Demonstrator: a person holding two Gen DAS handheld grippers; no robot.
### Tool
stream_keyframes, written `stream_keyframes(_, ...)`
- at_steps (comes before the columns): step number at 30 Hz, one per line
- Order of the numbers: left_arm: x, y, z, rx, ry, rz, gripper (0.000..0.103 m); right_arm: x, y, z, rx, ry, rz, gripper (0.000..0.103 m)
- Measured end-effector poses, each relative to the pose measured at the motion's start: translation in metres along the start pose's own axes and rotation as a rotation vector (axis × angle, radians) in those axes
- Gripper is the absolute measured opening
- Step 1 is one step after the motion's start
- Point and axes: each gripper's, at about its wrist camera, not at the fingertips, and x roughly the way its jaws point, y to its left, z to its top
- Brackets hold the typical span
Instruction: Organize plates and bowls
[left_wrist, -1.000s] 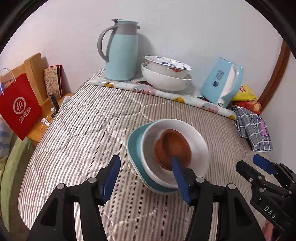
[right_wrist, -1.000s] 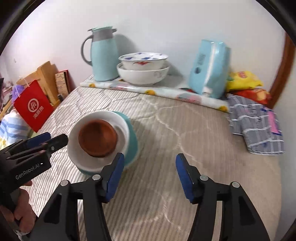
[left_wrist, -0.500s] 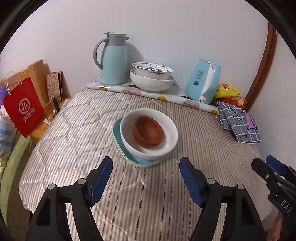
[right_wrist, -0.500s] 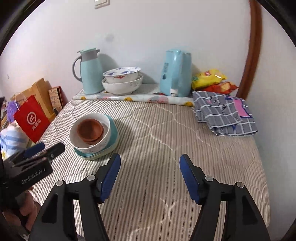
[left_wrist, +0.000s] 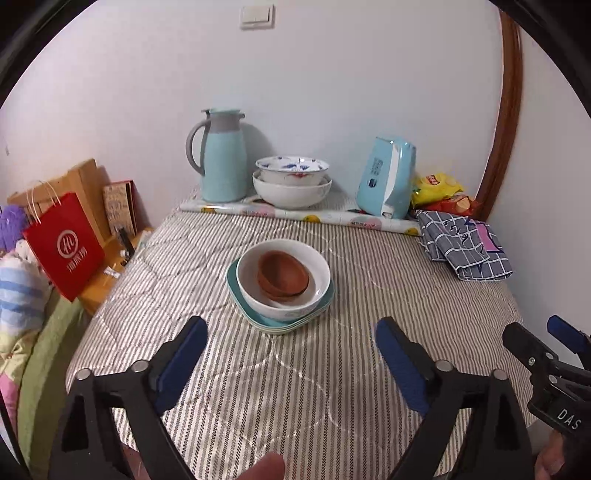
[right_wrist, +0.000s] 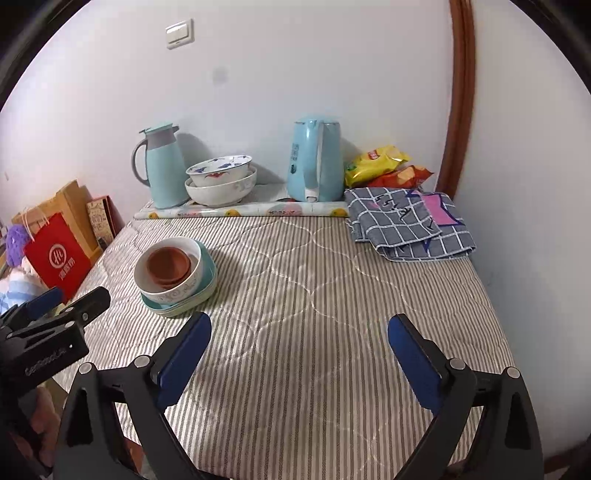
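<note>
A stack of crockery is sitting toward the middle of the grey-and-white striped quilted surface (left_wrist: 295, 387): small brown bowls (left_wrist: 283, 275) are nesting inside a white ceramic bowl (left_wrist: 284, 306), which is resting on teal square plates (left_wrist: 236, 291). At twelve o'clock from the stack, along the white wall, a pale blue thermal jug with a grey handle (left_wrist: 223, 157) is standing upright, and just at its three o'clock two large white patterned bowls (left_wrist: 291, 184) are sitting one inside the other, on a rolled floral mat (left_wrist: 295, 213). Further toward three o'clock a light blue electric kettle (left_wrist: 388, 181) is standing, then yellow and red snack bags (left_wrist: 437, 188) and a folded blue checked cloth (left_wrist: 465, 247). At nine o'clock, off the edge, a red paper carrier bag (left_wrist: 64, 245) is leaning. Nothing is lying between the stack and either tool. The left gripper (left_wrist: 290, 354) is pointing down at the stack from six o'clock, its jaws opening wide with only bare quilt between them. The right gripper (right_wrist: 299, 350) is hanging well apart at the stack's four o'clock, jaws likewise opening and gripping nothing.
</note>
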Motion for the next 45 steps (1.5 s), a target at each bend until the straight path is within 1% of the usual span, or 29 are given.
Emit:
stream_keyframes(2,-0.003,-0.002,-0.001,-0.004,0.0,-0.006,0.096,-0.003,-0.003,-0.001,0.017,0.003,0.009,0.096)
stream_keyframes(6,-0.004,0.0,-0.003,-0.023,0.007,-0.011,0.096,-0.01,-0.007,-0.002,0.027,-0.016,-0.009,0.096)
stream_keyframes(8,-0.006,0.001,-0.005,-0.031,0.006,-0.014,0.096,-0.014,-0.009,-0.002,0.031,-0.015,0.001,0.096)
stream_keyframes(20,-0.019,-0.006,-0.007,0.0,-0.016,-0.024,0.096,-0.029,-0.015,-0.004,0.035,-0.035,-0.009,0.096)
stream_keyframes(26,-0.021,-0.009,-0.01,0.009,-0.012,-0.024,0.096,-0.034,-0.014,-0.007,0.024,-0.041,-0.015,0.096)
stream_keyframes(36,-0.024,-0.01,-0.01,0.01,-0.019,-0.027,0.096,-0.042,-0.01,-0.007,0.015,-0.049,-0.013,0.096)
stream_keyframes(45,-0.026,-0.008,-0.011,0.008,-0.022,-0.024,0.096,-0.04,-0.006,-0.007,0.008,-0.039,-0.007,0.096)
